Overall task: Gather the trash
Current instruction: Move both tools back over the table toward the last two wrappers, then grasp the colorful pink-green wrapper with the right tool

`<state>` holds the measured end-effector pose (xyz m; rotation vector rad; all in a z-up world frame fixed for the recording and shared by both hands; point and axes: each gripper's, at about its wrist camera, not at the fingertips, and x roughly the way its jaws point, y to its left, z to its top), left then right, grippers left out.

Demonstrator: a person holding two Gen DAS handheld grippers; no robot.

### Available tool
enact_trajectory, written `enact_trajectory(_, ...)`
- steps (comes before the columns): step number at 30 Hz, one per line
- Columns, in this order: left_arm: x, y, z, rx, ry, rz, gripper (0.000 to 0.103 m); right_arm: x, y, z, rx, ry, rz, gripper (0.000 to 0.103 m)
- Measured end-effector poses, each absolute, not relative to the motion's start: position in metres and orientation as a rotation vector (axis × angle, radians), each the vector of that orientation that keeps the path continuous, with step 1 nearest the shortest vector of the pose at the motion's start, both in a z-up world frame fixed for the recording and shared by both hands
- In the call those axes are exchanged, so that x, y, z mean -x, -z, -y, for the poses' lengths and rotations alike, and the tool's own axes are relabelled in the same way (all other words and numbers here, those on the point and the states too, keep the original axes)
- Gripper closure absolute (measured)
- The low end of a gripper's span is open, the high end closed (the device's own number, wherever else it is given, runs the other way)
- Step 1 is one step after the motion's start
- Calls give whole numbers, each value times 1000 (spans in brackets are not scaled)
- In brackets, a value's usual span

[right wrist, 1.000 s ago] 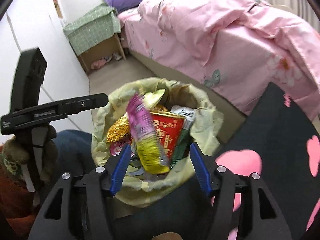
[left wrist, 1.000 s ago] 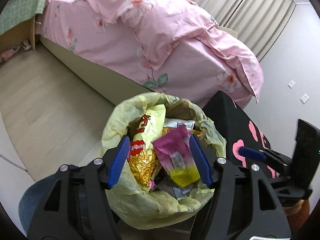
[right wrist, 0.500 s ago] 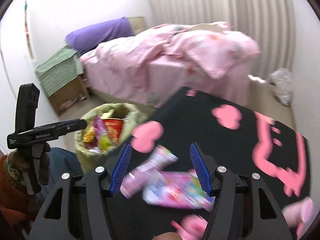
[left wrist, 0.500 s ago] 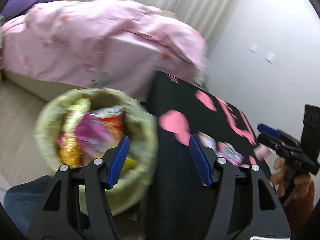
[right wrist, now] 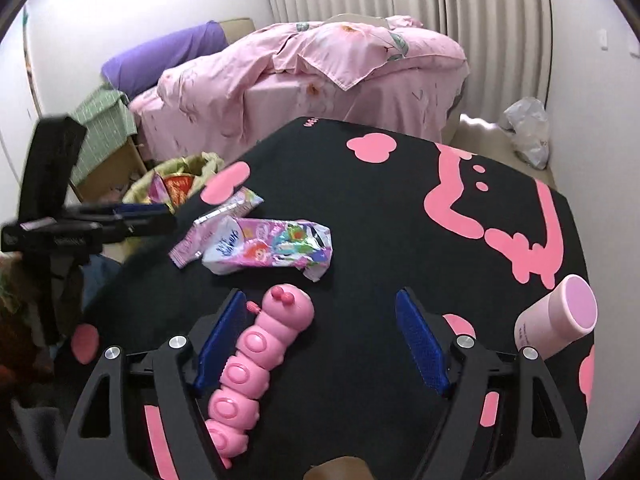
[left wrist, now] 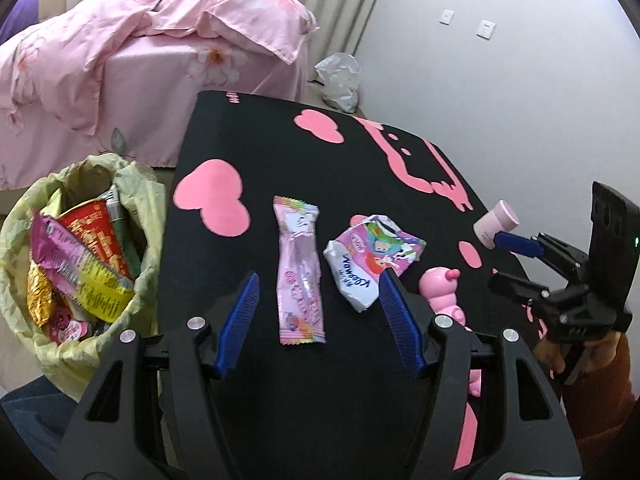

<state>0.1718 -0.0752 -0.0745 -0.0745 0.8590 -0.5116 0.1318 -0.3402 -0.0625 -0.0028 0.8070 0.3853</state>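
Left claw (left wrist: 320,300) wide open above pink wrapper (left wrist: 300,272); right claw (right wrist: 320,332) released, seemingly grazing caterpillar toy (right wrist: 256,356).

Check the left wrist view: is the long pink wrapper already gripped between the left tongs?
No. The long pink wrapper lies flat on the black table, and the open left tongs hover with both pads clear of it.

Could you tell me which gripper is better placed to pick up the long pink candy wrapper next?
Left. The open left gripper already frames the long pink candy wrapper; the right gripper hangs over the pink caterpillar toy.
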Motion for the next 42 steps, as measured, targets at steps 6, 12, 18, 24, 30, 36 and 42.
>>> enact_trajectory(6,-165,72,56,57,403,-813,44,-140,74,321,-23,-394,-830,30)
enact_trajectory(12,-163,78,47,86,409,-828,44,-161,80,313,-114,-395,-871,29)
enact_trajectory(18,-160,79,47,95,430,-826,44,-176,86,306,-204,-396,-950,30)
enact_trajectory(24,-161,80,40,121,428,-815,44,-192,93,290,-233,-454,-1031,31)
enact_trajectory(30,-163,85,35,144,445,-827,44,-230,96,275,-158,-415,-1049,31)
enact_trajectory(36,-167,92,31,162,445,-842,44,-268,103,264,-96,-367,-1063,31)
enact_trajectory(42,-169,95,31,166,429,-856,44,-273,102,251,-32,-367,-1094,31)
